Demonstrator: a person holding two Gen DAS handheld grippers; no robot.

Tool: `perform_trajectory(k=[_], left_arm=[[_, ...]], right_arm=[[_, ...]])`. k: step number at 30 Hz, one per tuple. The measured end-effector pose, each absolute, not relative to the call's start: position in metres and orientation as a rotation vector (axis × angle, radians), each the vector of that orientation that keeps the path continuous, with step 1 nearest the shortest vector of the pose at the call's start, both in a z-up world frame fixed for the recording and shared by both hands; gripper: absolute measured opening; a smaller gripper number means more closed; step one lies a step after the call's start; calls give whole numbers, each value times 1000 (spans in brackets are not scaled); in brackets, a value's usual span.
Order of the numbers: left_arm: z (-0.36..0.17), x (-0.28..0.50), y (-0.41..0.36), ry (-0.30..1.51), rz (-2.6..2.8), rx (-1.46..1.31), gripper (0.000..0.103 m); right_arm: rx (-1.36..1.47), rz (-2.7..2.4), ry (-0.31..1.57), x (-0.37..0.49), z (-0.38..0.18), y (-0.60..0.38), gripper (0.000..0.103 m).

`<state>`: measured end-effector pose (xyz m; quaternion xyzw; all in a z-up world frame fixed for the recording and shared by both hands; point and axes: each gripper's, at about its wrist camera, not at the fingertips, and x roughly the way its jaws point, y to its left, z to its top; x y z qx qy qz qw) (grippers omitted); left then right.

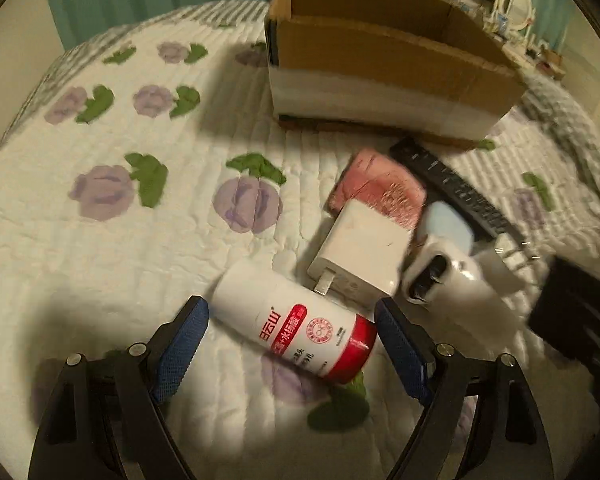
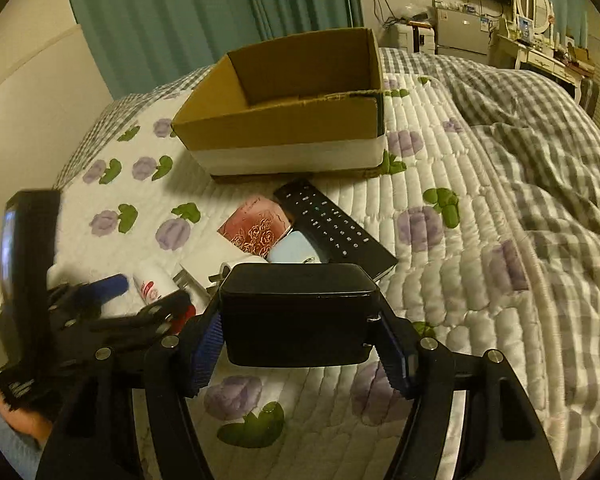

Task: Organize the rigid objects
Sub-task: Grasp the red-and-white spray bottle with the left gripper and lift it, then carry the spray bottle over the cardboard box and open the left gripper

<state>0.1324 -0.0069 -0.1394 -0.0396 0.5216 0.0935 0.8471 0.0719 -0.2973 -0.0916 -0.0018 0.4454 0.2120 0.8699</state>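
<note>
My black case (image 2: 298, 316) sits level at the centre of the right view. The white bottle (image 1: 296, 320) with a red cap lies on its side, lower centre. The open cardboard box (image 2: 288, 112) stands upright, top centre.

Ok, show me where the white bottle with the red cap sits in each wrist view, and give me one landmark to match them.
Left wrist: the white bottle with the red cap lies on its side at lower centre, between the open fingers of the left gripper.
Right wrist: lower left, small and partly hidden behind the left gripper; the bottle.
Shared landmark: the cardboard box beyond the pile.
</note>
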Motion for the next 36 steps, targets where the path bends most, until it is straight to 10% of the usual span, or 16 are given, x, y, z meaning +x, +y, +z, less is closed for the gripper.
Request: perform_trajectory(k=[24,36], left_arm=[[-58,89,-14,875,30,-42,83],[21,206,6,711,49,9,83]], right_arm=[[-57,463,808,50,-48,-295,67],[-143,437,620,147,41,-273,67]])
